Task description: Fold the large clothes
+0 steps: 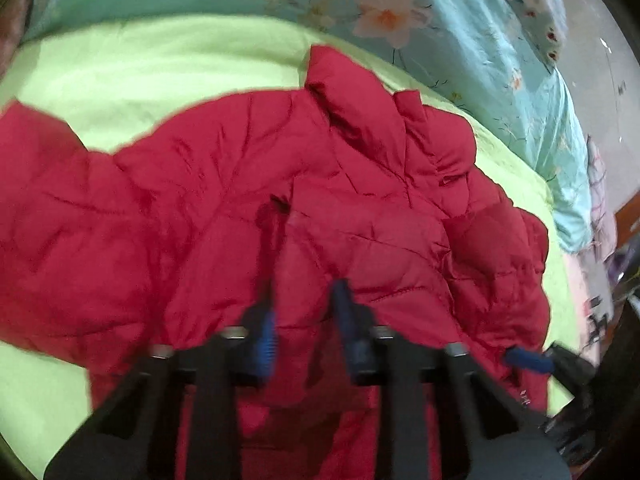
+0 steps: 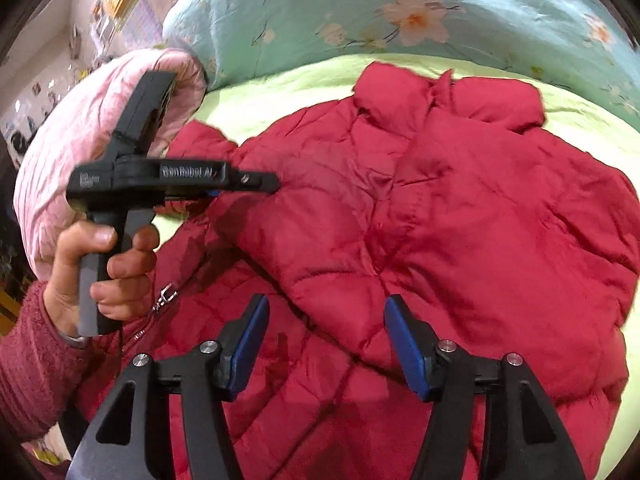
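While the red puffer jacket (image 2: 420, 216) is lying spread on the lime-green bedsheet (image 1: 120, 64), collar toward the floral turquoise quilt (image 2: 320, 4), the left gripper (image 1: 306, 320) is pinching a fold of the jacket between its nearly closed blue pads. The right gripper (image 2: 326, 344) is hovering over the jacket with jaws apart, gripping nothing. A pink quilted pillow (image 2: 80, 120) is sitting behind the person's left hand (image 2: 100, 272).
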Tool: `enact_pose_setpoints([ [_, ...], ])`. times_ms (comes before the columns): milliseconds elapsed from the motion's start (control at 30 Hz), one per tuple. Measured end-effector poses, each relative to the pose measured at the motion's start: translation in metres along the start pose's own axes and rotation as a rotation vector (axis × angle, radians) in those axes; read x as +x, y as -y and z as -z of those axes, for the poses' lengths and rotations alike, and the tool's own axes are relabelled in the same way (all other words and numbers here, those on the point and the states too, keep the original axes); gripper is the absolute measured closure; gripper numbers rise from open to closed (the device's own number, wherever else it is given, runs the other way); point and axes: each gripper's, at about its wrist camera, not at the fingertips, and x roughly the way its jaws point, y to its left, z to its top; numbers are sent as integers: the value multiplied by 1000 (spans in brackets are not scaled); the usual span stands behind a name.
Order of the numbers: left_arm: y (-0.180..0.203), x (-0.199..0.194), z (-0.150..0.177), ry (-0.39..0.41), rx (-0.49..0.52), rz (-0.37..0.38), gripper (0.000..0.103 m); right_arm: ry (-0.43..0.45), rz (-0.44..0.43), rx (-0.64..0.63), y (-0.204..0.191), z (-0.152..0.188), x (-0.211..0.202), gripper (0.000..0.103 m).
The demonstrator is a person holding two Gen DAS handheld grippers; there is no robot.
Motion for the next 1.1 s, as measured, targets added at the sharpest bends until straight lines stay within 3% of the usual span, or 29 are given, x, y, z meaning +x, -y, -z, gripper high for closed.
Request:
enact_pose_setpoints([
  [133,-22,-29,-3,105,17,-103,90,79,32,90,22,0,-25,41],
  [300,-38,-18,6,74,63,-169,89,226,147,273,66,3,-58,31],
  [367,-34,-17,10,81,83,-185,89,209,217,291,75,-1,-57,31],
  [567,-23,-13,4,83,94,-196,90,146,265,207,77,-26,-33,37],
  [667,-25,-6,3,65,84,-192,88,89,350,254,97,-24,-16,37],
  [767,-26,4,5,46,82,-184,86,41,368,306,126,-17,2,38],
  [933,-23,24,10,47,108,-222,83,31,448,247,131,-14,23,36],
  [1100,-26,25,11,59,111,-209,82,42,446,243,135,-13,27,35],
])
